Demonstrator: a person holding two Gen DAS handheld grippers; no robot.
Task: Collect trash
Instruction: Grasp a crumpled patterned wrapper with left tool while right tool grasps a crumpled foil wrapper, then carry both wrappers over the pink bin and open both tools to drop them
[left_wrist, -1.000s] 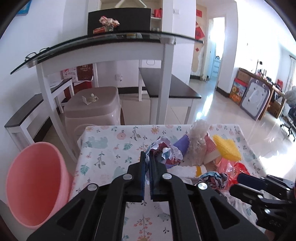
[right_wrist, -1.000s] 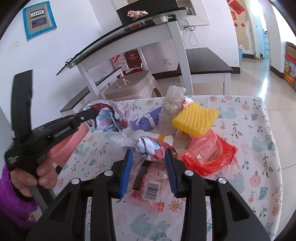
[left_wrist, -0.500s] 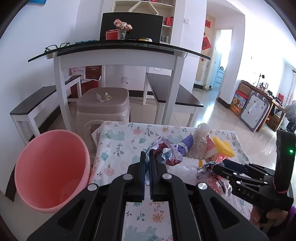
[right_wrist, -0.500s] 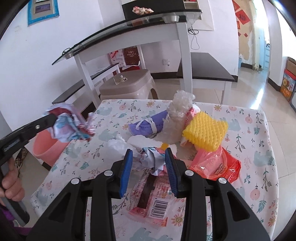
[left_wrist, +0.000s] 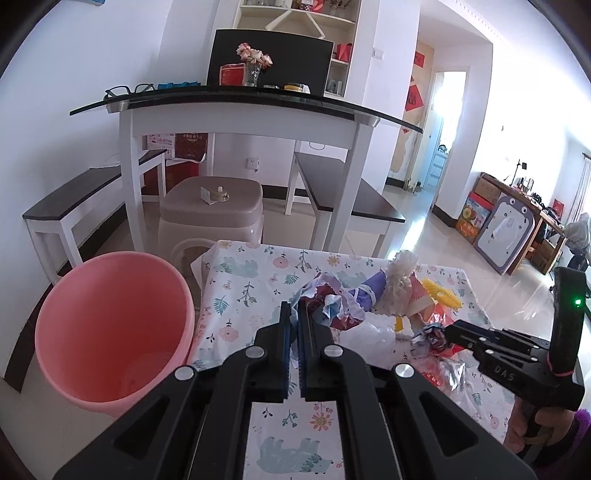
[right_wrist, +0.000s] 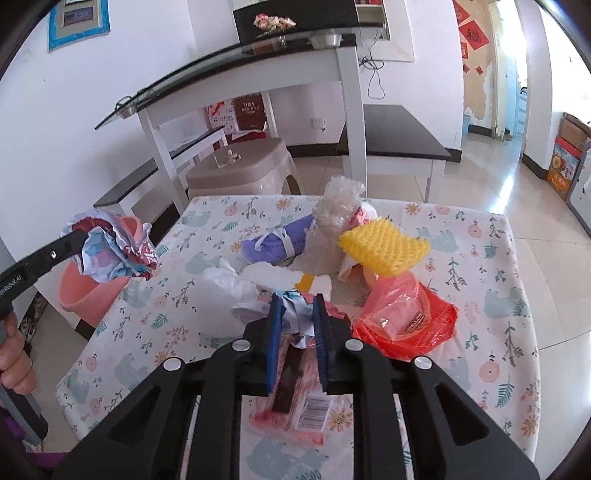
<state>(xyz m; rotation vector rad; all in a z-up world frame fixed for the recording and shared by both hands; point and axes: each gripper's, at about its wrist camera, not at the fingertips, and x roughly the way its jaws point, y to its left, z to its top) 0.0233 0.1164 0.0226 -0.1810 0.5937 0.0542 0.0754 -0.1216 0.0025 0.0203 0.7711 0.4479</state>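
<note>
My left gripper (left_wrist: 293, 310) is shut on a crumpled wad of red, blue and white paper (left_wrist: 328, 306), held above the table's left edge beside the pink bin (left_wrist: 110, 325). In the right wrist view that wad (right_wrist: 110, 251) hangs at the left gripper's tip (right_wrist: 75, 236), over the bin (right_wrist: 85, 291). My right gripper (right_wrist: 297, 302) is low over the trash pile. Its jaws are closing on a small crumpled paper ball (right_wrist: 295, 317), which touches both blue pads. The left wrist view shows the same ball (left_wrist: 430, 334) at the right gripper's tip.
On the flowered tablecloth (right_wrist: 207, 229) lie a purple rolled mask (right_wrist: 273, 243), a yellow foam net (right_wrist: 384, 247), a red plastic bag (right_wrist: 406, 321), a white frilly wrap (right_wrist: 340, 206), white tissue (right_wrist: 229, 280) and a barcoded pink wrapper (right_wrist: 295, 406). A beige stool (left_wrist: 210, 210) and white benches stand behind.
The left gripper has carried its paper wad leftward off the pile to beside the pink bin. The right jaws have narrowed onto the small paper ball.
</note>
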